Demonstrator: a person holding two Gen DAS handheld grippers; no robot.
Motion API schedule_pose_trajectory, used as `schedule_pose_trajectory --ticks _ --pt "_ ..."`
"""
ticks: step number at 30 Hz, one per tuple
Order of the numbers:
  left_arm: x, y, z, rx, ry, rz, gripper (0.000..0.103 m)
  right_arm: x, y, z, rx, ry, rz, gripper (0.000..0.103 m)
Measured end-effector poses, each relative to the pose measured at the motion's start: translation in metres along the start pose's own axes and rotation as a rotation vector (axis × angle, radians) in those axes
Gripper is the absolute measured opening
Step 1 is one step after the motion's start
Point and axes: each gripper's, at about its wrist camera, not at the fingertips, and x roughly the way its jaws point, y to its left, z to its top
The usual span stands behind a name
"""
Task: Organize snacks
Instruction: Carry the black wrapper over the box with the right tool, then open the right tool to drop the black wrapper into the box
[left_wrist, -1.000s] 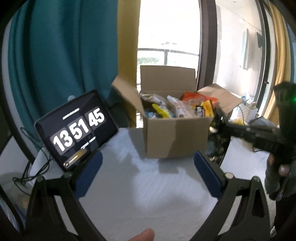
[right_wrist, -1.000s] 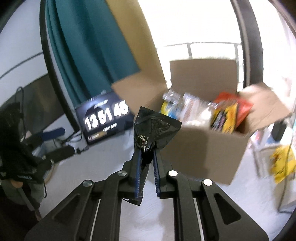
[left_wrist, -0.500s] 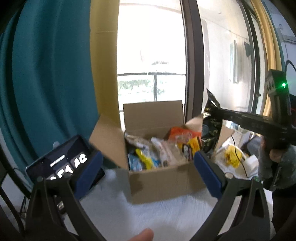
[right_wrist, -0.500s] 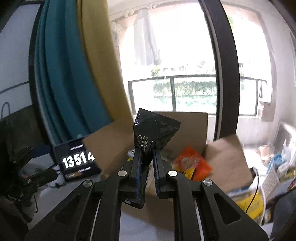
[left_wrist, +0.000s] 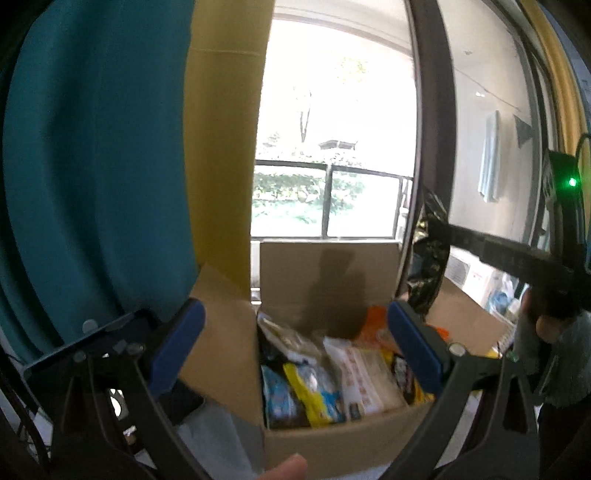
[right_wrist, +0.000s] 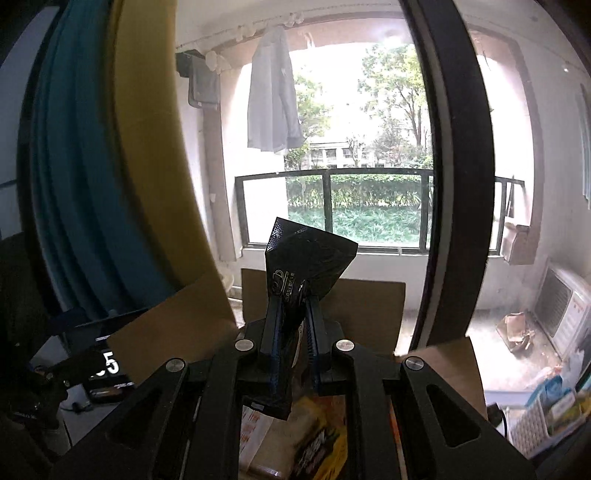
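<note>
The right gripper (right_wrist: 291, 317) is clenched on a crinkled black foil snack pouch (right_wrist: 304, 258), its blue-padded fingers (right_wrist: 272, 332) pinching the pouch low down so that most of it stands up and forward past the tips. The pouch's long axis runs roughly along the fingers, its wider sealed end farthest from the hand. In the left wrist view the same pouch (left_wrist: 428, 258) hangs in the air at the end of the right gripper, above the right-hand flap of the open brown cardboard box (left_wrist: 332, 439), not touching the flap or the contents.

The box sits on the pale tabletop (left_wrist: 218, 428), flaps splayed outward, and is well filled with mixed snack packets (left_wrist: 332, 369) in yellow, blue, white and orange. From the right wrist view the box opening lies directly below and just ahead of the held pouch, with packets (right_wrist: 317, 443) visible beneath the fingers.

The left gripper (left_wrist: 295, 354) is released, its fingers (left_wrist: 177, 343) spread wide and empty, framing the box from the near side. It is close to the box but holds nothing, so the right hand is the one placed to act. The likely next move is a lowering of the pouch into the box, or a carry away from it; which of the two I cannot tell.
</note>
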Motion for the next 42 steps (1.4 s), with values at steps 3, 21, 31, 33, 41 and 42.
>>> schedule_pose_trajectory --ticks 3,21,31,33,41,42 --pt "0.024 0.005 0.006 -0.014 -0.001 0.001 0.100 0.023 -0.005 0.002 0.001 0.015 -0.014 0.014" --pt "0.077 0.025 0.007 -0.074 0.057 0.012 0.100 0.078 -0.003 -0.013 0.003 0.061 -0.100 0.060" --pt "0.051 0.011 0.008 -0.057 0.047 -0.018 0.100 0.028 0.006 -0.013 0.005 0.049 -0.091 0.060" --pt "0.041 0.007 0.008 -0.053 0.044 -0.022 0.100 0.016 0.009 -0.013 0.008 0.046 -0.087 0.060" --pt "0.007 -0.002 0.009 -0.042 0.021 -0.025 0.100 -0.016 0.029 -0.014 0.004 0.041 -0.080 0.060" --pt "0.001 -0.004 0.009 -0.040 0.017 -0.026 0.100 -0.022 0.032 -0.015 0.002 0.042 -0.079 0.060"
